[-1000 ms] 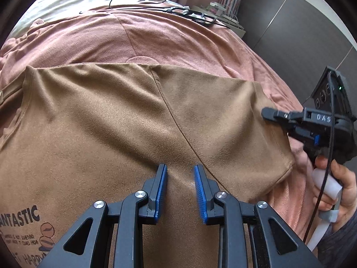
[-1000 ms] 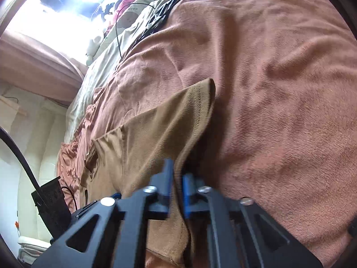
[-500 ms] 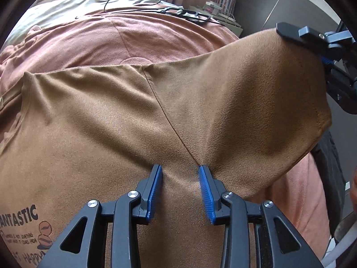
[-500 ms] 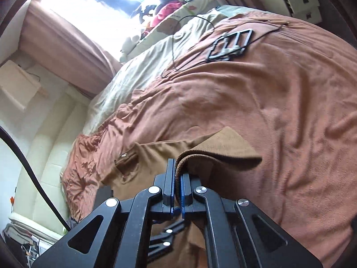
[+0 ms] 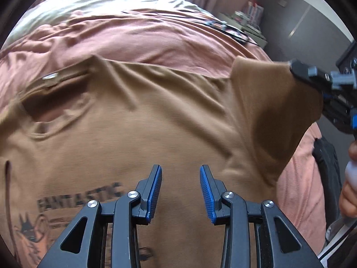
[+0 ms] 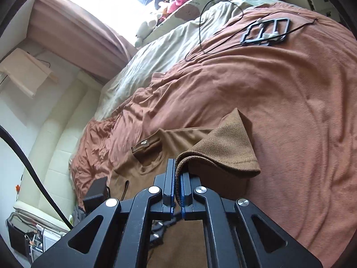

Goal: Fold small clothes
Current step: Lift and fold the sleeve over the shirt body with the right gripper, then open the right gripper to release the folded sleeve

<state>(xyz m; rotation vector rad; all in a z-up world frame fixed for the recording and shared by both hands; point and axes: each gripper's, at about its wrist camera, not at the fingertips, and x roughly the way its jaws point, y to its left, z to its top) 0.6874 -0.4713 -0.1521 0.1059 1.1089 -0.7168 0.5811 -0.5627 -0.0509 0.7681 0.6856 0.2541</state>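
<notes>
A brown T-shirt (image 5: 156,120) with a dark "FANTASTIC" print (image 5: 80,197) lies spread on the pink bedspread (image 5: 133,33), neckline (image 5: 49,102) at the left. My left gripper (image 5: 180,192) hovers open just over the shirt's chest, nothing between its blue pads. My right gripper (image 6: 177,178) is shut on the hem of the shirt's sleeve (image 6: 223,151), which is lifted off the bed and draped over toward the shirt body. In the left wrist view that right gripper (image 5: 312,78) holds the raised sleeve (image 5: 267,102) at the right edge.
A black frame-like object with cables (image 6: 265,32) lies far back on the bedspread. A pale sheet (image 6: 160,53) and pillows lie beyond. A person's hand (image 5: 350,178) holds the right gripper. A bedside cabinet (image 5: 247,26) stands behind the bed; a dark device (image 6: 96,192) lies at the bed's left.
The right gripper has lifted the sleeve off the bed and carried it up and inward over the shirt. The left gripper drew back toward the print, still open.
</notes>
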